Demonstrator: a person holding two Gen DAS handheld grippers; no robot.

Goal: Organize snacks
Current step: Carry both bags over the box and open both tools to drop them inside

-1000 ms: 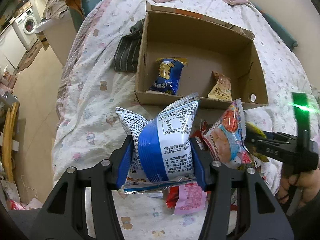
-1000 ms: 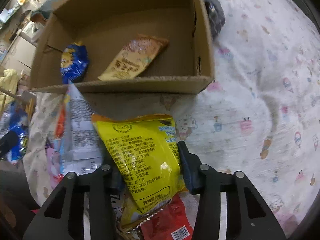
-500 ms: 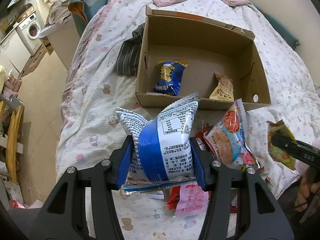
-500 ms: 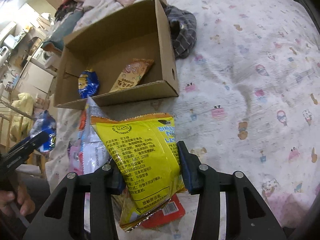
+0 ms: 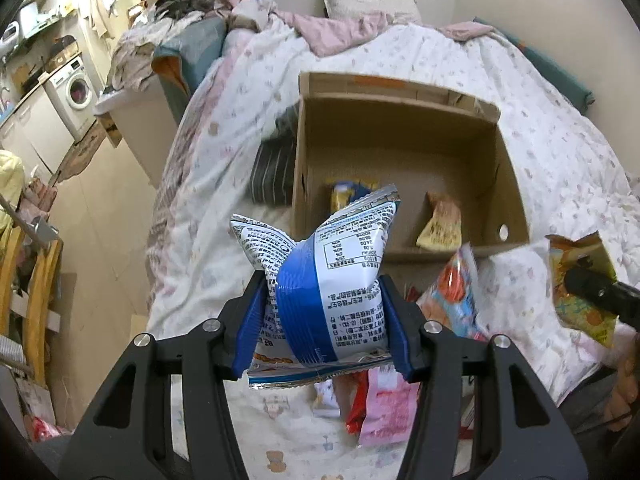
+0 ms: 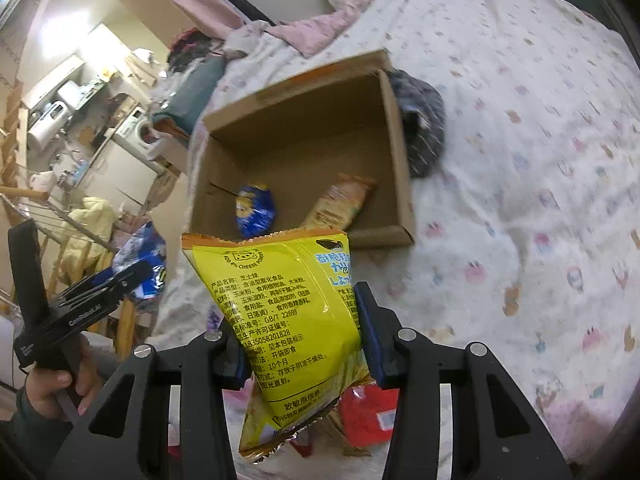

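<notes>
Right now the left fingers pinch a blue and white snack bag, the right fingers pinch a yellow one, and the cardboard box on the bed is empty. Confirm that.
Not quite: the cardboard box is not empty. The right wrist view shows a blue packet and an orange packet lying in it. The blue and white snack bag and yellow one are held as stated.

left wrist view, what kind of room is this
Most likely a lived-in bedroom or studio flat: a bed with pillow, a washing machine off to the side.
</notes>
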